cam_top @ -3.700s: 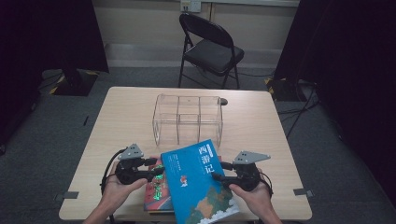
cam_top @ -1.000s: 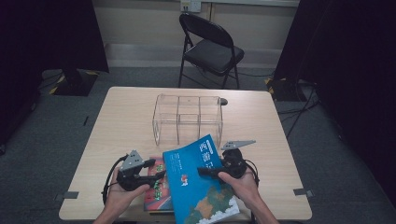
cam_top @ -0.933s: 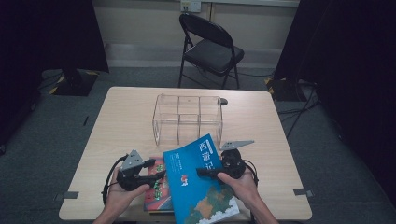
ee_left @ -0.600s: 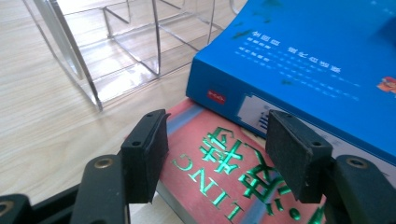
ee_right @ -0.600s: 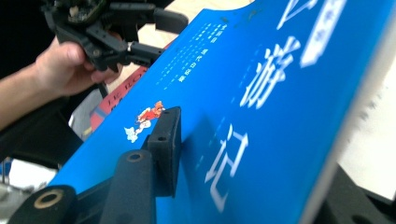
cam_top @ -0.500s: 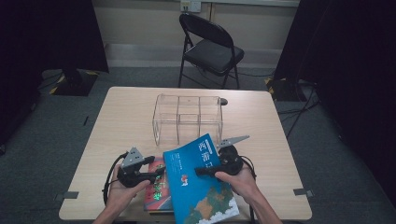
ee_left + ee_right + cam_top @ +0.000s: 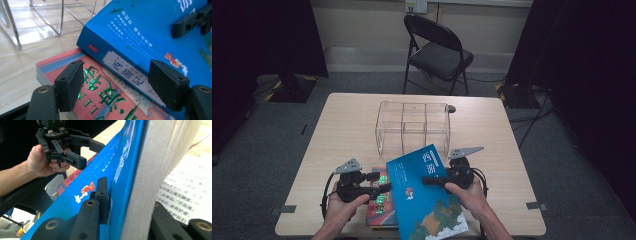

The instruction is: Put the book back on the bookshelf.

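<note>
Near the table's front edge, the blue book (image 7: 427, 197) lies on the red book (image 7: 379, 207), long axis running front to back, spine facing left. Right gripper (image 7: 432, 180) clamps its front cover (image 7: 105, 187), lifted off the pages (image 7: 186, 190). Left gripper (image 7: 117, 85), jaws wide apart and empty, sits just off the spine. Clear organizer (image 7: 412, 127) stands close behind on the wood table (image 7: 347, 125); a folding chair (image 7: 437, 52) sits beyond.
</note>
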{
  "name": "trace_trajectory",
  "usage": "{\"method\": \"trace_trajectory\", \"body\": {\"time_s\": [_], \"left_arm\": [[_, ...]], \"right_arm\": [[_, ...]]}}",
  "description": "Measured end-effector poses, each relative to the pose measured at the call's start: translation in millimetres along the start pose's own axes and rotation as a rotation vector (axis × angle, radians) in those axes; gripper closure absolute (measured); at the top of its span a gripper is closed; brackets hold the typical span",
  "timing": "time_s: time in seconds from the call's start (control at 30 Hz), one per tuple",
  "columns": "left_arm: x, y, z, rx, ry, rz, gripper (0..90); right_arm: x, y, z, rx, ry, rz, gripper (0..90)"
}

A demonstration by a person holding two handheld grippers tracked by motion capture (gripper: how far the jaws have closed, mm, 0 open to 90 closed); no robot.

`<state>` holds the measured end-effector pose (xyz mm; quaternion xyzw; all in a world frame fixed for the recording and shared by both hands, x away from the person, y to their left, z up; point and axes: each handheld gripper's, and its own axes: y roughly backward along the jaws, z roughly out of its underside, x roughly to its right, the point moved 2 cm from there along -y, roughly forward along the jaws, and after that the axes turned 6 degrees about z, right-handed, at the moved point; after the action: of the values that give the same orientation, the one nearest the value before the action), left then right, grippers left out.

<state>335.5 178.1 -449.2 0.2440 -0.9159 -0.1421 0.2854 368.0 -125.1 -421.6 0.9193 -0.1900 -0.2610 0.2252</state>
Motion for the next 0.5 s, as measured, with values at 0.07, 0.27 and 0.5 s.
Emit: {"method": "trace_trajectory", "body": {"time_s": [0.07, 0.27, 0.5], "left_arm": [[-0.6, -0.2, -0.7, 0.017, 0.051, 0.018, 25.6], [8.3, -13.2, -3.3, -0.006, 0.057, 0.067, 22.5], [15.1, -24.9, -2.1, -0.035, 0.098, 0.170, 20.3]], "right_arm": [[-2.2, 1.5, -2.6, -0.007, 0.015, 0.005, 75.3], [-8.3, 4.5, -6.7, 0.012, 0.032, 0.004, 76.5], [-17.5, 10.8, -10.6, 0.037, 0.054, 0.021, 77.5]]}}
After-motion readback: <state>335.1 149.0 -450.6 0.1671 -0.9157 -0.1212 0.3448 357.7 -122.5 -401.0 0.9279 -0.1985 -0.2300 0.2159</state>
